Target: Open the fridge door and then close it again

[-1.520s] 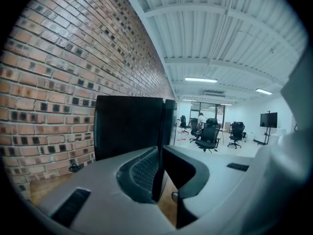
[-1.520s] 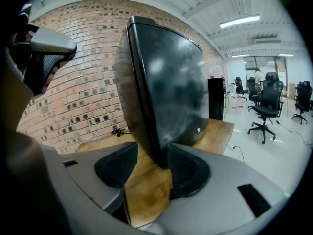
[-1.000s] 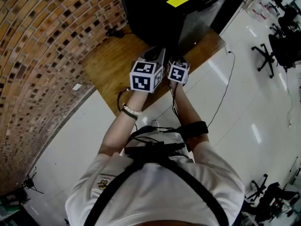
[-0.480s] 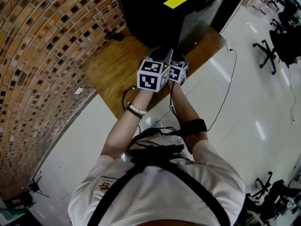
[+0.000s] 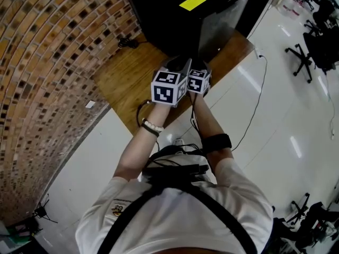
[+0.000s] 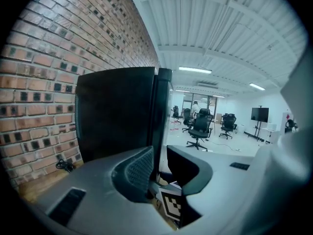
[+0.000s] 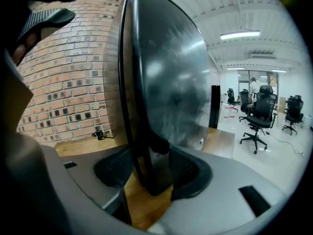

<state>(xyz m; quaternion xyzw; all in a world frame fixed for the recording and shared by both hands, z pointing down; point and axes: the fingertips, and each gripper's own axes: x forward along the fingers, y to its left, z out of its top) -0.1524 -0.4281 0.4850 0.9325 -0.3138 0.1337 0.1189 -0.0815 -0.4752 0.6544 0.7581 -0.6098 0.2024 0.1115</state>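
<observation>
Two claws sit side by side in my head view, left gripper [image 5: 177,65] and right gripper [image 5: 198,67], up against the black fridge [image 5: 159,15] on its wooden platform [image 5: 122,73]. Left gripper view: jaws just opened, parted, gripping nothing. Right gripper view: jaws closing, astride the fridge door [image 7: 171,82] edge, not yet clamped.

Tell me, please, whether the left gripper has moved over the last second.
Yes. Against the yellow sticker on the fridge, the left gripper has shifted rightward in the head view. Its jaws have just been opening, with nothing between them.
</observation>
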